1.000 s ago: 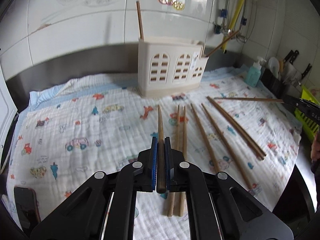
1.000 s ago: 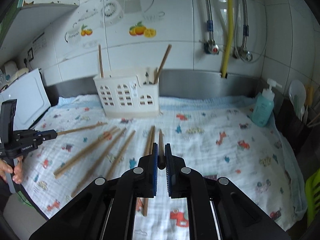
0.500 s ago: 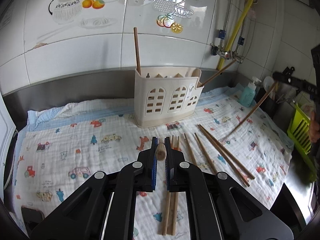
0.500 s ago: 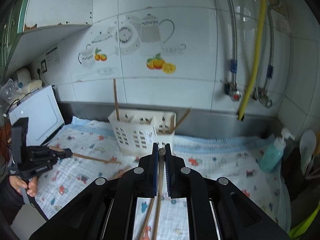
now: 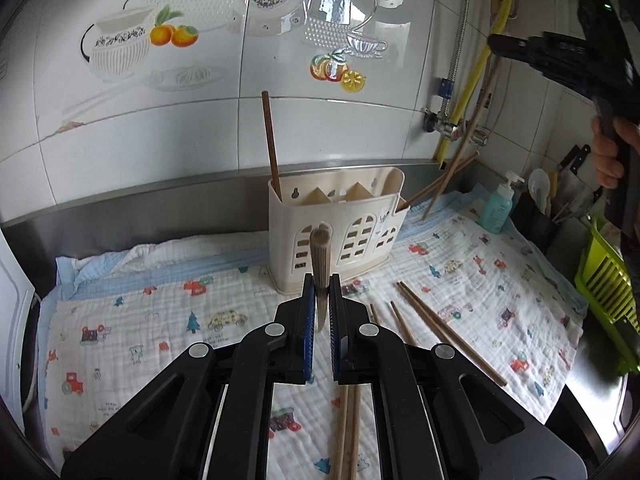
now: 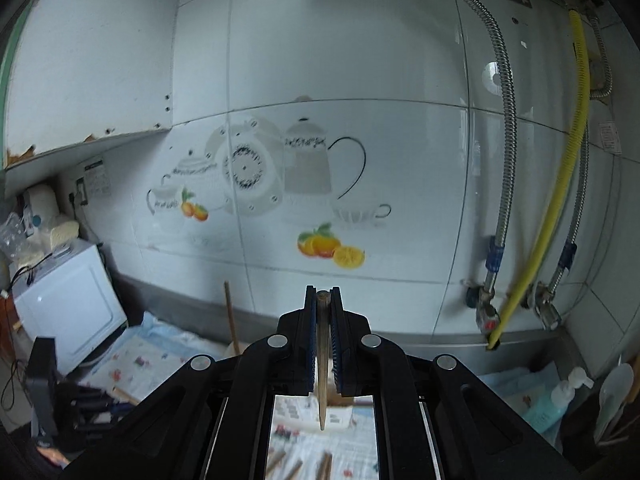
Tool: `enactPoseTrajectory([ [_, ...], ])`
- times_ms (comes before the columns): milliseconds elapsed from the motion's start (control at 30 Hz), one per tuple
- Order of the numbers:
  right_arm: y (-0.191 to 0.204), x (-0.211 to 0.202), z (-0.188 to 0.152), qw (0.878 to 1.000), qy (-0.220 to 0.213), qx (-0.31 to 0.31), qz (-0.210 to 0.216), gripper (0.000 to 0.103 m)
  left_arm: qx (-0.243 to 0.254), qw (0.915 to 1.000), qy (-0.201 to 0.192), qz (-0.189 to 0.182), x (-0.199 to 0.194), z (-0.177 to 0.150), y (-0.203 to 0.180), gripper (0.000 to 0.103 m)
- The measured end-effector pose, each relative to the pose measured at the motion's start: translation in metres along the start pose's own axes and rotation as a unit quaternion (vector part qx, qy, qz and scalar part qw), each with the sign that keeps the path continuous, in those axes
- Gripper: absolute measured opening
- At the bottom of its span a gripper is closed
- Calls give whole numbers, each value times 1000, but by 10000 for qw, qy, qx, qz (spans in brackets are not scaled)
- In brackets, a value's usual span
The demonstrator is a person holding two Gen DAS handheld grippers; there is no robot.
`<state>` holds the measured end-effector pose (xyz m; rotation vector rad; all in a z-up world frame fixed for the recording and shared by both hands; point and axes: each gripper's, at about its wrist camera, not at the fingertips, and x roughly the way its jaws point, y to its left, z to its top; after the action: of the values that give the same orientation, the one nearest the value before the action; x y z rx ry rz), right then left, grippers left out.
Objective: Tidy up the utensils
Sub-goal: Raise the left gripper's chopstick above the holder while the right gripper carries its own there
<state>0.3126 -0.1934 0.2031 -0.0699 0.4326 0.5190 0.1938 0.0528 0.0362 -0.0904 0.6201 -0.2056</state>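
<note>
Both grippers clamp one chopstick each: left gripper [image 5: 321, 300] chopstick [image 5: 320, 256], right gripper [image 6: 322, 300] chopstick [image 6: 322, 360], above holder [image 5: 336, 232].

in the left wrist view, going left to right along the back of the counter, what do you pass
upright chopstick in the holder's left end → cream utensil holder → chopsticks leaning out of its right end → teal soap bottle → green rack at the right edge

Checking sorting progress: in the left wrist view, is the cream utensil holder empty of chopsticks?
No. One chopstick stands in the left end of the cream utensil holder, and others lean out of its right end.
</note>
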Motion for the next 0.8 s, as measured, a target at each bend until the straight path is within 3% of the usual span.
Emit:
enactPoseTrajectory([
  [300,-12,54,4,9994,72,315,-139,6,114,9994,-316,39,-14,34,2,5],
  [500,-12,79,-17,9986,442,281,-112,6,268,9966,-779,88,-37,74,-7,5],
  [800,-18,84,-39,9974,656,245,-183,8,477,9870,-1517,232,-53,134,-30,5],
])
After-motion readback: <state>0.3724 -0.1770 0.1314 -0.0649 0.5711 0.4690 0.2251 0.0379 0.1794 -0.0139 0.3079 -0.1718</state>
